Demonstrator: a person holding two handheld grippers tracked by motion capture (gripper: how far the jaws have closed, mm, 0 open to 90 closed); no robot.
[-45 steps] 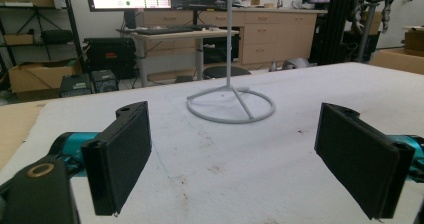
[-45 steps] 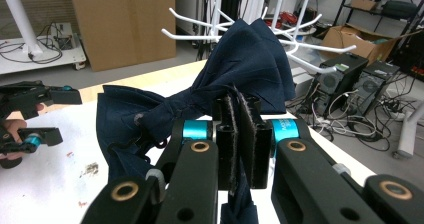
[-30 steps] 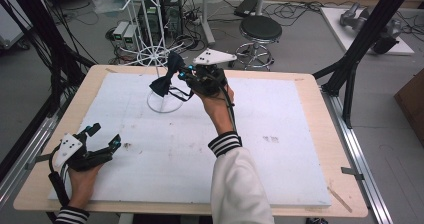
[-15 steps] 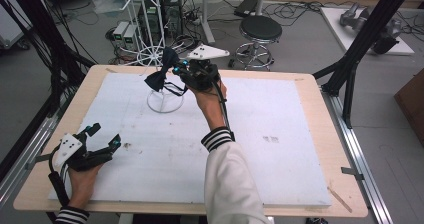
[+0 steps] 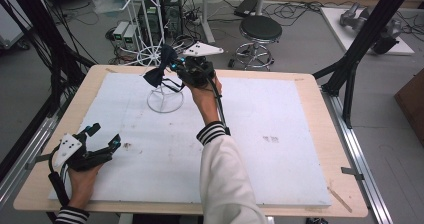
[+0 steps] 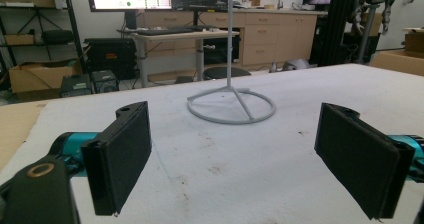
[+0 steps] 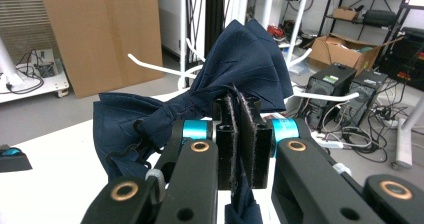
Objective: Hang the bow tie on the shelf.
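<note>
A dark navy bow tie (image 5: 159,70) hangs in the air at the back of the table, clamped by my right gripper (image 5: 175,69). In the right gripper view the pads are pressed together on the bow tie (image 7: 235,64) at its knot, and its strap trails down between the jaws. A white wire stand (image 5: 164,100) with a round base sits on the white mat just below and left of it; its arms (image 7: 165,69) pass behind the cloth. My left gripper (image 5: 102,140) rests open near the front left corner, jaws wide apart, facing the stand's base (image 6: 231,106).
The white mat (image 5: 280,154) covers most of the wooden table (image 5: 320,91). Behind the table stand a black stool (image 5: 260,31), cables and computer boxes on the floor. Black frame posts (image 5: 367,34) rise at the right and left.
My right gripper has carried the bow tie a little farther back and left, higher over the stand. The left gripper has stayed put.
</note>
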